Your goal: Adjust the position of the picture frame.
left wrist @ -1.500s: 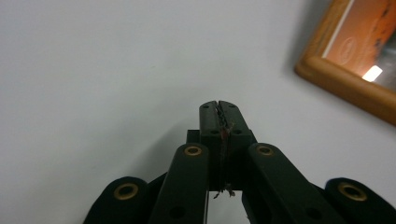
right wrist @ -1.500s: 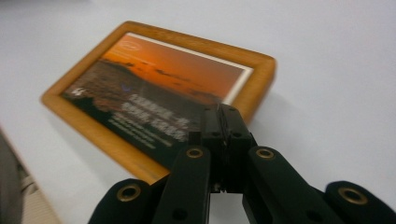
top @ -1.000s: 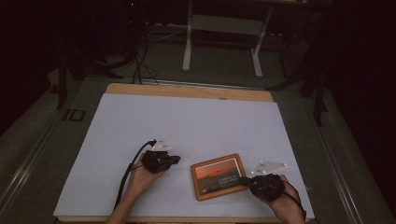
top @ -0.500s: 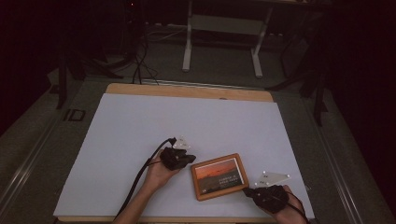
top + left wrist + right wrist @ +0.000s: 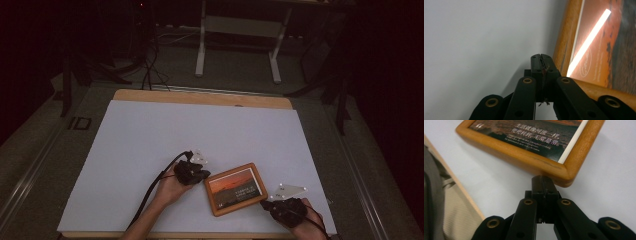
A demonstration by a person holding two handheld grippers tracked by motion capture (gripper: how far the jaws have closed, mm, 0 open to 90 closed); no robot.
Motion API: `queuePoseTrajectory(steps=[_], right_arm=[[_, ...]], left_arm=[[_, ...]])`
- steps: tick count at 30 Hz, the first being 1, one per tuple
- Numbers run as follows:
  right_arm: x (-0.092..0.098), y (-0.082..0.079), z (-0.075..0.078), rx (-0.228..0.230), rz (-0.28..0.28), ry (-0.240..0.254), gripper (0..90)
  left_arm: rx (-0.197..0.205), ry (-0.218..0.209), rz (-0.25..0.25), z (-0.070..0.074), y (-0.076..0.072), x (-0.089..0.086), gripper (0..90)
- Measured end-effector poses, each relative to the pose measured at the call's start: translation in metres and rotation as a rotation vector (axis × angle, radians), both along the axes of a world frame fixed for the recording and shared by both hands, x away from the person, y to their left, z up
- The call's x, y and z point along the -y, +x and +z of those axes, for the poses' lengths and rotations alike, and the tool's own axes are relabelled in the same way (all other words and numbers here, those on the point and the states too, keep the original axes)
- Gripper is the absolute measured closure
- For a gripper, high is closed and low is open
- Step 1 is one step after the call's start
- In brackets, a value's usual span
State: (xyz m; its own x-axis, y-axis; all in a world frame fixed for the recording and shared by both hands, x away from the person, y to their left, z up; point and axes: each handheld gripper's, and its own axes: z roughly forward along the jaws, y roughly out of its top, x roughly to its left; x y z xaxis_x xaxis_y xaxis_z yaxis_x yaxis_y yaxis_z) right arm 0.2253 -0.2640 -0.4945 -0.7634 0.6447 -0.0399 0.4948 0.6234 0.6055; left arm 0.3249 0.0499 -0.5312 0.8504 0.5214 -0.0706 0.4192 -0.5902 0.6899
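Observation:
A wooden picture frame (image 5: 235, 189) holding an orange sunset print with white text lies flat on the white sheet, near the front. My left gripper (image 5: 204, 175) sits at the frame's left edge. In the left gripper view its jaws (image 5: 541, 58) are shut with nothing between them, right beside the wooden rim (image 5: 564, 42). My right gripper (image 5: 263, 204) is at the frame's near right corner. In the right gripper view it (image 5: 543, 180) is shut and empty, its tips against the rounded wooden corner (image 5: 565, 176).
A white sheet (image 5: 200, 135) covers the wooden table, whose far edge (image 5: 200, 97) shows. The table's front edge (image 5: 456, 185) and the person's clothing (image 5: 439, 207) lie close behind the right gripper. A stand's legs (image 5: 200, 60) rest on the floor beyond.
The left gripper slid right up to the frame's left edge. The right gripper drew back toward the table front, to the frame's near right corner. The frame has not moved.

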Motion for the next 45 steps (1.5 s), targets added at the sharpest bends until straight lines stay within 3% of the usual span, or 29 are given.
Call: queuePoseTrajectory(steps=[5, 9, 15, 19, 21, 22, 24, 25, 26, 28, 29, 30, 31, 35, 38, 43, 45], right_arm=[[0.002, 0.011, 0.001, 0.015, -0.025, -0.023, 89.9], [0.003, 0.024, 0.001, 0.035, -0.055, -0.045, 90.0], [0.008, 0.042, 0.0, 0.043, -0.097, -0.027, 90.0], [0.007, 0.051, -0.001, 0.058, -0.115, -0.032, 90.0], [0.007, 0.051, -0.001, 0.06, -0.114, -0.035, 90.0], [0.007, 0.048, 0.001, 0.068, -0.115, -0.024, 89.3], [0.008, 0.047, 0.002, 0.067, -0.113, -0.01, 84.8], [0.011, 0.044, 0.006, 0.06, -0.101, 0.026, 78.2], [0.011, 0.044, 0.006, 0.06, -0.101, 0.026, 78.2], [0.012, 0.041, 0.009, 0.042, -0.087, 0.063, 63.4], [0.012, 0.041, 0.009, 0.042, -0.087, 0.063, 63.4], [0.012, 0.041, 0.009, 0.024, -0.081, 0.084, 56.4], [0.012, 0.043, 0.007, -0.015, -0.083, 0.126, 47.0], [0.01, 0.047, -0.002, -0.075, -0.109, 0.174, 29.4], [0.009, 0.051, -0.011, -0.113, -0.121, 0.214, 23.6], [0.006, 0.056, -0.019, -0.152, -0.125, 0.237, 18.8], [0.005, 0.056, -0.021, -0.16, -0.124, 0.241, 18.3]], left_arm=[[-0.028, -0.024, -0.01, -0.002, -0.011, -0.001, 89.9], [-0.05, -0.042, -0.045, -0.003, -0.024, 0.002, 89.8], [-0.08, -0.069, -0.089, -0.006, -0.042, 0.009, 89.8], [-0.084, -0.068, -0.125, -0.008, -0.046, 0.013, 89.5], [-0.089, -0.081, -0.116, -0.009, -0.044, 0.012, 83.9], [-0.094, -0.102, -0.064, -0.007, -0.038, 0.007, 80.0], [-0.1, -0.117, -0.049, -0.006, -0.035, 0.005, 75.6], [-0.103, -0.131, -0.035, -0.005, -0.033, 0.003, 72.0], [-0.1, -0.138, -0.018, -0.003, -0.031, 0.002, 72.0], [-0.101, -0.164, 0.005, 0.003, -0.027, 0.0, 59.9], [-0.101, -0.164, 0.005, 0.003, -0.027, 0.0, 56.1], [-0.108, -0.173, 0.008, 0.005, -0.026, 0.0, 56.1], [-0.134, -0.199, 0.008, 0.007, -0.022, 0.001, 47.0], [-0.165, -0.222, -0.016, 0.007, -0.019, 0.01, 32.0], [-0.184, -0.226, -0.043, 0.005, -0.015, 0.018, 27.3], [-0.193, -0.211, -0.056, -0.001, -0.012, 0.029, 27.0], [-0.221, -0.225, -0.059, -0.005, -0.008, 0.033, 27.3]])
